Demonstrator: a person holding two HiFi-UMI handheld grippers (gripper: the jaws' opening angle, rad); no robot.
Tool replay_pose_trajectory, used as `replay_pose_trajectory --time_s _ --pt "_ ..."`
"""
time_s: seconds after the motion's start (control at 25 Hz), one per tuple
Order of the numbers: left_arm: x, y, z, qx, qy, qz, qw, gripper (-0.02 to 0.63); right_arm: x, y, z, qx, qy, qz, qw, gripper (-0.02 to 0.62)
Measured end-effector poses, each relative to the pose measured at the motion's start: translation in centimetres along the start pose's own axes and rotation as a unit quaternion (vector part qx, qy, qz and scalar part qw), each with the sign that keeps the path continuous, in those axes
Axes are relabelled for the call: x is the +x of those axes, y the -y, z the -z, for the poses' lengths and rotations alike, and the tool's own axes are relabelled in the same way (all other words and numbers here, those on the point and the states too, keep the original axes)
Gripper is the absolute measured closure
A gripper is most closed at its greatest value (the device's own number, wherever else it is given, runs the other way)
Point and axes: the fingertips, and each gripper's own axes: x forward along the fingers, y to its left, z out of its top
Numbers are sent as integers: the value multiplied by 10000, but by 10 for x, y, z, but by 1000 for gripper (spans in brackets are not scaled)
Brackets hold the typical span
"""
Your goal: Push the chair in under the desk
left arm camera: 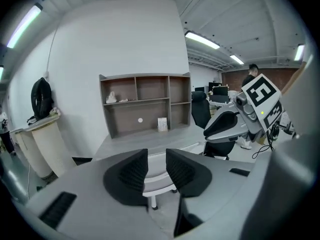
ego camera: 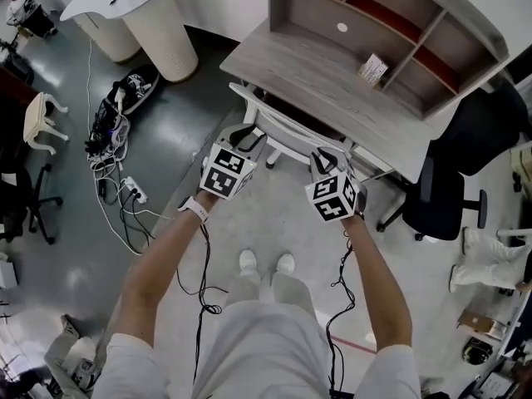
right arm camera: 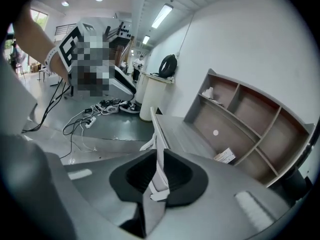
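The left gripper [ego camera: 247, 136] and right gripper [ego camera: 326, 158] are grey, with black ribbed pads [left arm camera: 132, 174] and black-and-white marker cubes [ego camera: 226, 171]. I see black cables [ego camera: 203, 260], a white wristband [ego camera: 194, 209], white short sleeves [ego camera: 129, 364] and white shoes [ego camera: 248, 262].

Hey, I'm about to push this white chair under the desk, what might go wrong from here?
The right tongs pinch only a thin edge of the white chair, so they may slip in a push. The left tongs have an unclear grip. The black office chair sits close; its base may snag.
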Motion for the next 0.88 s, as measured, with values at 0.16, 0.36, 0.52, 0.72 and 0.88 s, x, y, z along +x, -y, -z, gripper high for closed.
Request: replay_pose_trajectory --time_s 0.16,0.36,0.52,0.72,0.88 --pt "-22 9 6 -106 83 -141 9998 558 -20 -8 -9 177 123 -27 9998 575" --pt "-50 20 3 -738 166 -364 9965 592 -45 -11 -14 259 306 171 9990 583" --pt "-70 34 4 -976 228 -416 9941 600 -64 -17 -13 499 405 145 9978 583" --pt "-100 45 12 -1078 288 -667 9915 600 -85 -32 -7 599 515 175 9967 583" --pt "-130 58 21 -1246 347 -822 9882 600 -100 -45 -1 698 599 172 9956 583"
